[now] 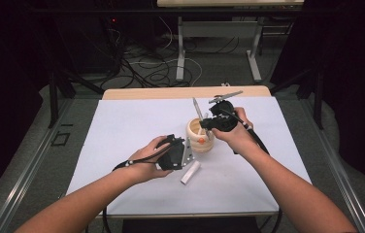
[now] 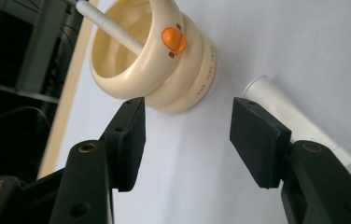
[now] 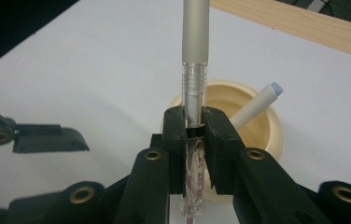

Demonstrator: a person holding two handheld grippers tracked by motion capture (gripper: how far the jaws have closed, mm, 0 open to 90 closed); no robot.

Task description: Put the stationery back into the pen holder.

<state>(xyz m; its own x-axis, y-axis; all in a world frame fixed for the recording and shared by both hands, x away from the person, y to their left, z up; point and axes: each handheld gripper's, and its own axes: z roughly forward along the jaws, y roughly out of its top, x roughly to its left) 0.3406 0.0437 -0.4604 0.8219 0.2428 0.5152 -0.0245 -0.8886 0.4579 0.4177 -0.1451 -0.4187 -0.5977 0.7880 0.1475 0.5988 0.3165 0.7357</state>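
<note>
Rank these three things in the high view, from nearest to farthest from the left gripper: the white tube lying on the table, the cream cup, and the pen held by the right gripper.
1. White tube: lying just right of the left gripper.
2. Cream cup: standing just beyond, slightly right.
3. Pen: raised over the cup's far side, clamped in the right gripper.

The first two are close.
</note>
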